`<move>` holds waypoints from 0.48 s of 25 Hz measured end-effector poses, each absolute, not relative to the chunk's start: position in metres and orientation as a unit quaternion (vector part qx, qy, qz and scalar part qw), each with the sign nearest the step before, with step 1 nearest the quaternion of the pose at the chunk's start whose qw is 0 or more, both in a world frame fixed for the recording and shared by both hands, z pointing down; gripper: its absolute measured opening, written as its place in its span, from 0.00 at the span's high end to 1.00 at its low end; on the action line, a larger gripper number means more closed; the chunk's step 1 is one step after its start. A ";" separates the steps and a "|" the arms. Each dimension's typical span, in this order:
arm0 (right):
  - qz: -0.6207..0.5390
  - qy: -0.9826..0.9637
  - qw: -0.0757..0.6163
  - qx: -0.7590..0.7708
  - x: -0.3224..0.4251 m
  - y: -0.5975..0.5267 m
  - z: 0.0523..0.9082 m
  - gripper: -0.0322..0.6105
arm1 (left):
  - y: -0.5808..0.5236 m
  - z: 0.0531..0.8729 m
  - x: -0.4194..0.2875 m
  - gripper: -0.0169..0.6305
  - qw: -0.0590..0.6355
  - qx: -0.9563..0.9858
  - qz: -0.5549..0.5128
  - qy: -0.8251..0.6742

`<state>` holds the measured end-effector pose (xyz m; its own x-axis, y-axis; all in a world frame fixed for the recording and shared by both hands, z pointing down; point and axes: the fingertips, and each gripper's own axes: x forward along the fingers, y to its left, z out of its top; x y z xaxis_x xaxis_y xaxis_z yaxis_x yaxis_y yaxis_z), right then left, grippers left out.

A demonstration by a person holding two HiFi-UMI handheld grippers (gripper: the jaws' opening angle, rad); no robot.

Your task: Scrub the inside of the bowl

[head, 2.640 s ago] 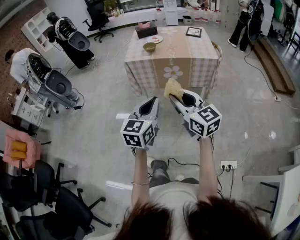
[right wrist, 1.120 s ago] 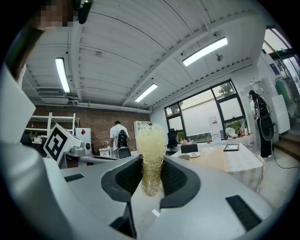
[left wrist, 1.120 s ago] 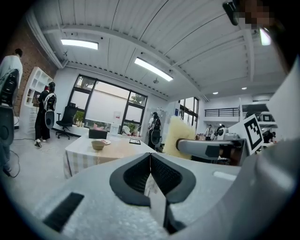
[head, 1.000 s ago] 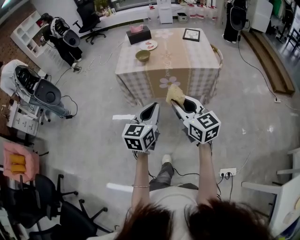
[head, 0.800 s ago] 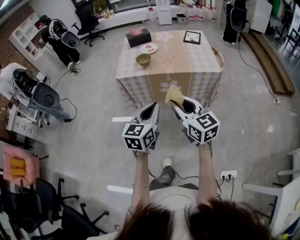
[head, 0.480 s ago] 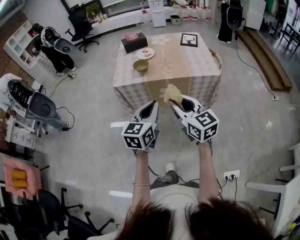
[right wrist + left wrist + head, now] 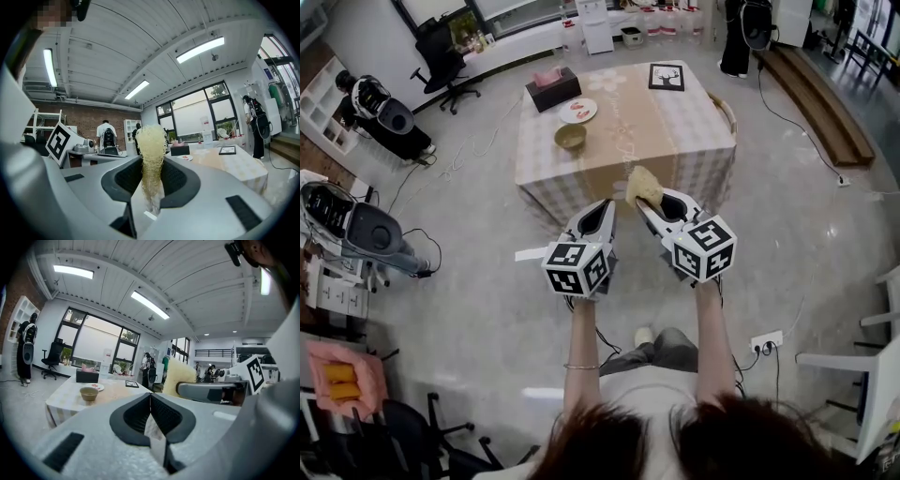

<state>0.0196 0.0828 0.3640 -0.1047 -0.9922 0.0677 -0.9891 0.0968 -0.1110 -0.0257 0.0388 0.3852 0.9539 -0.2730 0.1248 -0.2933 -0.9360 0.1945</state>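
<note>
Fingers (image 7: 177, 179) of the right gripper (image 7: 643, 202) clamp the yellow mesh scrubber (image 7: 643, 184) upright, ready to scrub, while the left gripper's (image 7: 607, 206) sit together, empty, free to steady the bowl (image 7: 570, 138) waiting on the desk (image 7: 675, 122) ahead.

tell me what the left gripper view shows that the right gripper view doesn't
Only the left gripper view: the small olive-green bowl on the checked-cloth table, and the left gripper with fingers shut on nothing. Only the right gripper view: the right gripper with fingers clamped on the pale yellow mesh scrubber, and a person in a white top with a dark backpack. Both: the table, the black tissue box, the white plate, the framed picture and the scrubber itself.
</note>
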 end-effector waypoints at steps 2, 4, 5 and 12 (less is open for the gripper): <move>-0.065 0.739 0.014 -0.671 0.022 0.083 0.364 0.80 | 0.039 0.388 -0.026 0.95 0.105 0.983 0.051 -0.143; -0.065 0.738 0.016 -0.671 0.022 0.081 0.365 0.80 | 0.037 0.390 -0.028 0.95 0.105 0.983 0.052 -0.145; -0.066 0.738 0.017 -0.671 0.022 0.079 0.365 0.80 | 0.036 0.391 -0.030 0.95 0.106 0.982 0.052 -0.146; -0.064 0.746 0.014 -0.662 0.021 0.063 0.359 0.80 | 0.022 0.388 -0.037 0.95 0.109 0.980 0.046 -0.160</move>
